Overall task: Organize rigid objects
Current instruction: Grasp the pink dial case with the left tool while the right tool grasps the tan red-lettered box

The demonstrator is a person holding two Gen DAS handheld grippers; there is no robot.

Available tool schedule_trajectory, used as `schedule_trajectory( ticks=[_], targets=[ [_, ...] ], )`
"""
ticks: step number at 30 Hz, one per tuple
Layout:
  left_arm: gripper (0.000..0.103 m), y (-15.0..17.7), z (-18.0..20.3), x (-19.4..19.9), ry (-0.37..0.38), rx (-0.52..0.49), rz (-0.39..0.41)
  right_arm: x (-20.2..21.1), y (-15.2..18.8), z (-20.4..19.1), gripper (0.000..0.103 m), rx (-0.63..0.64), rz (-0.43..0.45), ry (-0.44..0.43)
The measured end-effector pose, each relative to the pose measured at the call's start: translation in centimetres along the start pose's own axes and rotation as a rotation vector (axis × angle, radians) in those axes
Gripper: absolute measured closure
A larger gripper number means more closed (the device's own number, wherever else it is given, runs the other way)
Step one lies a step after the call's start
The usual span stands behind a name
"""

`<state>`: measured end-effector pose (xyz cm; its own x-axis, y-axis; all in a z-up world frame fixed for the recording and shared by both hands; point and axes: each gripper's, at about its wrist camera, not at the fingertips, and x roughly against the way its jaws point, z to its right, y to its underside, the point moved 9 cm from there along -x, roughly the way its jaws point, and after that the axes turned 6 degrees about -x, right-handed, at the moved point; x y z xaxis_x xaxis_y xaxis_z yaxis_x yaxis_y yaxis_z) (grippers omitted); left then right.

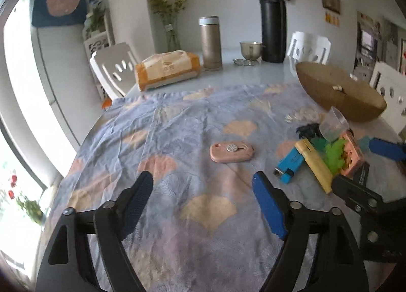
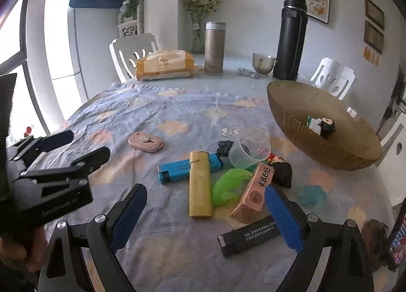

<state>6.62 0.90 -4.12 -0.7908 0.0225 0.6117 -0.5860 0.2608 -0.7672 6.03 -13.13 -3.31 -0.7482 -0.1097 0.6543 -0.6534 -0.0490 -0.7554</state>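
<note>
Both grippers are held open and empty above the patterned tablecloth (image 1: 177, 127). The left gripper (image 1: 203, 180) is pointed toward a pink box cutter (image 1: 231, 151), which lies alone just beyond its fingers. The right gripper (image 2: 205, 196) is spread over a cluster: a yellow lighter (image 2: 200, 185) laid across a blue lighter (image 2: 177, 166), a green leaf toy (image 2: 228, 186), a pink box (image 2: 255, 193) and a black lighter (image 2: 247, 237). A figurine (image 2: 321, 124) is seen inside the brown bowl (image 2: 330, 155)
</note>
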Motion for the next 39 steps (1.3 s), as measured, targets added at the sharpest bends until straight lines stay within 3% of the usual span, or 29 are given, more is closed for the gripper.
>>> schedule_trajectory(
  ticks=[20, 24, 31, 33, 35, 36, 39],
  targets=[
    [0.021, 0.5, 0.0, -0.6, 0.001, 0.003, -0.044, -1.0, 0.5, 1.2, 0.01, -0.034, -0.045, 0.047],
    [0.021, 0.6, -0.4, -0.7, 0.001, 0.027, -0.053, 0.9, -0.4, 3.1, 0.009, -0.113, 0.042, 0.063],
    [0.021, 0.9, -1.2, -1.2, 0.007, 0.068, -0.075, 0.2, -0.1, 6.1, 0.009, -0.256, -0.006, 0.042],
    [0.021, 1.0, -1.2, -1.6, 0.035, 0.079, -0.097, 0.3, -0.1, 6.5, 0.009, -0.272, -0.007, 0.038],
    [0.021, 1.2, -1.0, -2.4, 0.112, 0.098, -0.169, 0.5, -0.1, 6.7, 0.009, -0.283, 0.001, 0.039],
    [0.021, 1.1, -0.8, -2.8, 0.186, 0.121, -0.208, 0.6, -0.1, 6.8, 0.009, -0.287, 0.003, 0.04],
    [0.021, -0.1, -0.4, -3.6, 0.28, 0.135, -0.239, 0.2, 0.1, 7.3, 0.009, -0.312, -0.014, 0.034]
  ],
)
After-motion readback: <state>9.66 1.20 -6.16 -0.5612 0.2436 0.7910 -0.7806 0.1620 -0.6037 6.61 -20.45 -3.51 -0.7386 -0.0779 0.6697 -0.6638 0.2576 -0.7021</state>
